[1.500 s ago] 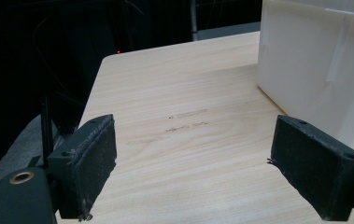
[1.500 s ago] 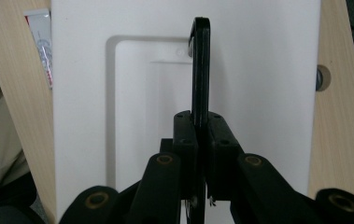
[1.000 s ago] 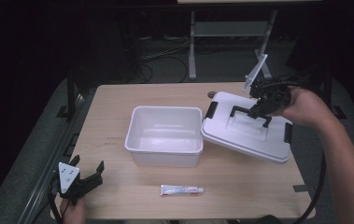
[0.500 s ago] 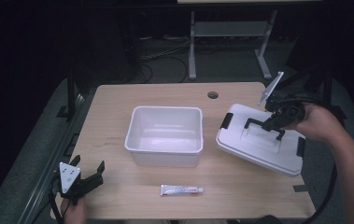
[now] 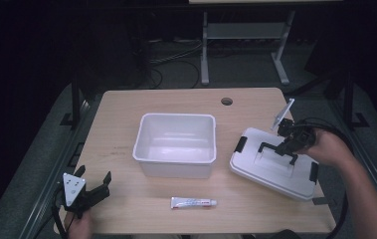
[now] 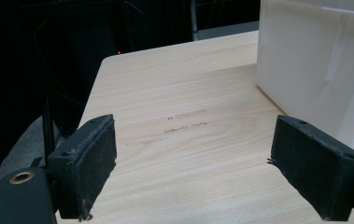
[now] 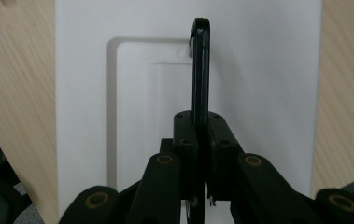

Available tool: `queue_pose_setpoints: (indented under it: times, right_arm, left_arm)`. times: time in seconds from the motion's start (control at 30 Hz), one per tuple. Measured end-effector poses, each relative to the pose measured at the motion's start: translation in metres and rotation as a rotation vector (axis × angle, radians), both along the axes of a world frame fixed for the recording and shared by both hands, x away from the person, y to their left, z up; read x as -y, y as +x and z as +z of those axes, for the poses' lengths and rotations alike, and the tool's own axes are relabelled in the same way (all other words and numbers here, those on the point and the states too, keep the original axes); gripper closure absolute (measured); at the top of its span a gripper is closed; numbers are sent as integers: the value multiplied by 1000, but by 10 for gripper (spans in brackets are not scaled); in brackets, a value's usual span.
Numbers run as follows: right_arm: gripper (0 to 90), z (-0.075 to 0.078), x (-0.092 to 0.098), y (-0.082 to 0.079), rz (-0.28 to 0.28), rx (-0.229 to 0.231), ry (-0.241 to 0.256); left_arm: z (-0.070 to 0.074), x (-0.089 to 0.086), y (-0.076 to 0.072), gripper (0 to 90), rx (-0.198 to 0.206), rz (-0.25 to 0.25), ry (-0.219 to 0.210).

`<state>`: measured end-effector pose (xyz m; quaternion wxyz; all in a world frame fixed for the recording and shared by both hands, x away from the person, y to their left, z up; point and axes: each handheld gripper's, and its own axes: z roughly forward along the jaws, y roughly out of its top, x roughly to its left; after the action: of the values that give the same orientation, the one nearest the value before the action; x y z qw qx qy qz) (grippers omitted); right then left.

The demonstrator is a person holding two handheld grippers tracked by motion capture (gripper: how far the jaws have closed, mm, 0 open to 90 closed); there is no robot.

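Centrally, empty white bin [image 5: 175, 144], lid [image 5: 275, 164] alongside

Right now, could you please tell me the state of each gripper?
Left gripper: open, holding nothing, above the table.
Right gripper: closed on the lid's black handle.

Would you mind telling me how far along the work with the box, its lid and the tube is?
Done: the lid is off the empty box and sits right of it on the table. In hand: the right tongs clamp the lid's black handle. Probably left: the tube lies untouched, and the left tongs wait open.
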<state>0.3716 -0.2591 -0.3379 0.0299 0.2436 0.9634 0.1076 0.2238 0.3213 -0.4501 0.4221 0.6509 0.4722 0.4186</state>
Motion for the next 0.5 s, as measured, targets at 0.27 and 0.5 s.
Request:
queue_pose_setpoints:
  times: [0.27,0.5]
  right_arm:
    - [839,-27,-5,3,1,-25,-1]
    - [839,-42,-9,6,1,-49,-6]
  left_arm:
    - [0,0,1,136,-2,2,-2]
    - [0,-1,0,136,0,5,-1]
